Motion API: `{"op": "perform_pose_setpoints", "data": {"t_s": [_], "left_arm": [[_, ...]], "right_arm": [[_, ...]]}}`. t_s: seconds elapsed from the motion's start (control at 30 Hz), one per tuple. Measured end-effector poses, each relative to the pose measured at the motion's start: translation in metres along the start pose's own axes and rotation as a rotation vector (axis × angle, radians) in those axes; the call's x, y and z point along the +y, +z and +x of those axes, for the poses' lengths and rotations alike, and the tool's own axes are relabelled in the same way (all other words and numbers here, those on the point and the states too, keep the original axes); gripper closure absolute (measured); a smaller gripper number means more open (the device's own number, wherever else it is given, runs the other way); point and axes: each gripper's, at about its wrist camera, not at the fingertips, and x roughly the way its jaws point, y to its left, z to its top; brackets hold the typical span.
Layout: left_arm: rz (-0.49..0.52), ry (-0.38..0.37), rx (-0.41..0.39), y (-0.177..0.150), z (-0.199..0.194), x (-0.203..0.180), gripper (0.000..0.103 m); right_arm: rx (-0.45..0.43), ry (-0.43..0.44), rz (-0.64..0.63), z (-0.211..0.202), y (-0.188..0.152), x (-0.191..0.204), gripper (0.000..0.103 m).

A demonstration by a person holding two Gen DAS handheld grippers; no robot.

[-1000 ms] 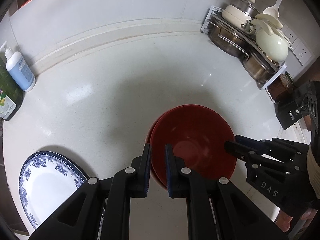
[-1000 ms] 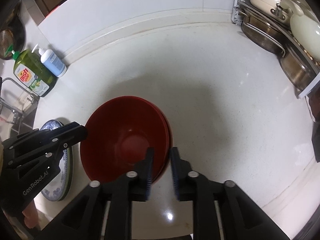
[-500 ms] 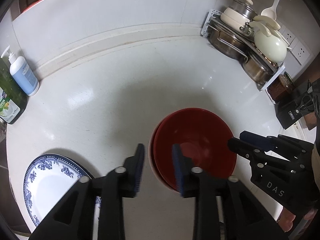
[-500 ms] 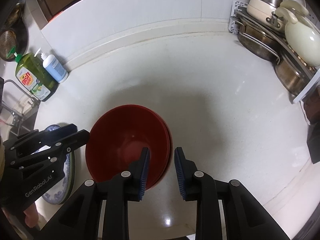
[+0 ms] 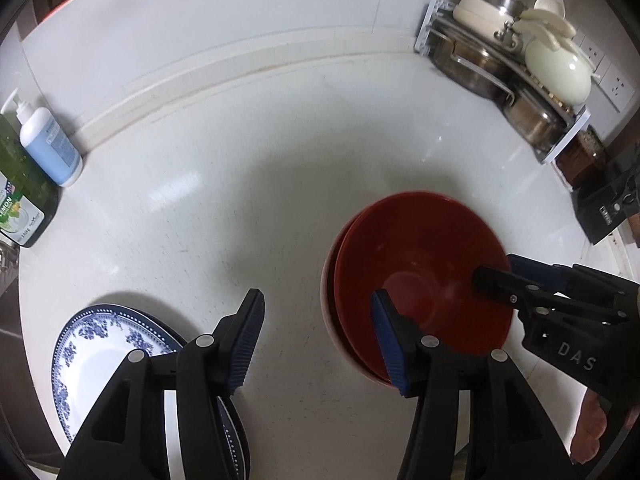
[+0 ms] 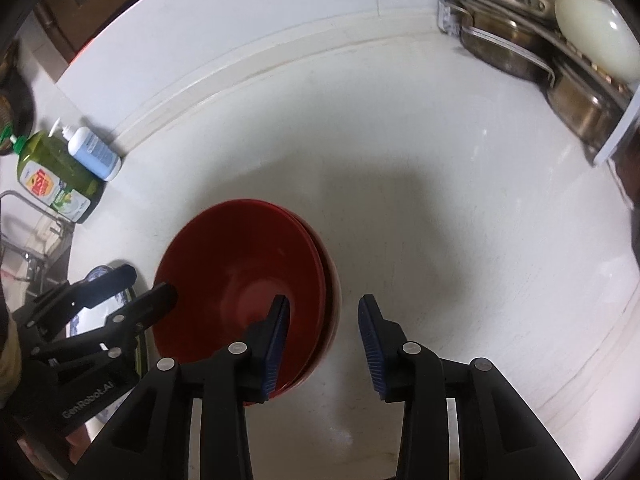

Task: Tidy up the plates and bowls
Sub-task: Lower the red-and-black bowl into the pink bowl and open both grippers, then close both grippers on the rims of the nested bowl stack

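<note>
**Bowls nested, both grippers open and empty**

Two red bowls point(image 5: 420, 280) sit nested on the white counter point(image 5: 240, 184). The top one is a bit off-centre, so the lower rim shows as a crescent at 9 o'clock in the left wrist view. The blue-and-white plates point(image 5: 104, 344) are stacked at 8 o'clock of the bowls in the same view, partly under the left gripper.

Left gripper point(image 5: 316, 320): jaws spread wide, holding nothing; the right-hand finger hangs over the bowl's near rim, the other over bare counter. Right gripper point(image 6: 324, 320): also wide open and empty; one finger sits over the bowl interior, the other over the counter at 3 o'clock of the bowls.

Judged step: release after stacking the bowls, pulling clear. To do it well, lift straight up and back before any sideways move, so that neither finger inside the rim hooks the top bowl and drags it. The stack is slightly skewed; if it needs tidying, nudge the top rim toward 9 o'clock with a pad rather than regripping. Keep the left gripper off the plate stack when it retreats.

The soap bottles point(image 6: 76, 164) at 10 o'clock and the pot rack point(image 5: 516, 76) at 2 o'clock are well apart and need no attention.
</note>
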Motion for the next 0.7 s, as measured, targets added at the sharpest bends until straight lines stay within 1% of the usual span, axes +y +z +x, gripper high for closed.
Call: {"op": "perform_pose_setpoints", "data": {"t_s": [0.23,0.4,0.47,0.53,0.6,0.7], "left_arm": [[0.005,0.019,0.042,0.001,0.022,-0.003,0.049],[0.001,0.017,0.060,0.002,0.031,-0.006,0.049],[0.000,0.019,0.070,0.003,0.033,-0.005,0.051],[-0.009,0.010,0.081,0.003,0.036,-0.005,0.055],[-0.019,-0.005,0.092,0.004,0.039,-0.005,0.058],[-0.048,-0.052,0.110,0.004,0.042,-0.004,0.064]], "right_arm": [[0.047,0.024,0.051,0.017,-0.002,-0.008,0.066],[0.072,0.048,0.068,0.024,-0.004,-0.013,0.066],[0.077,0.045,0.069,0.026,-0.004,-0.014,0.067],[0.084,0.050,0.071,0.028,-0.005,-0.014,0.070],[0.091,0.058,0.068,0.029,-0.004,-0.013,0.073],[0.098,0.057,0.066,0.030,-0.005,-0.012,0.076]]}}
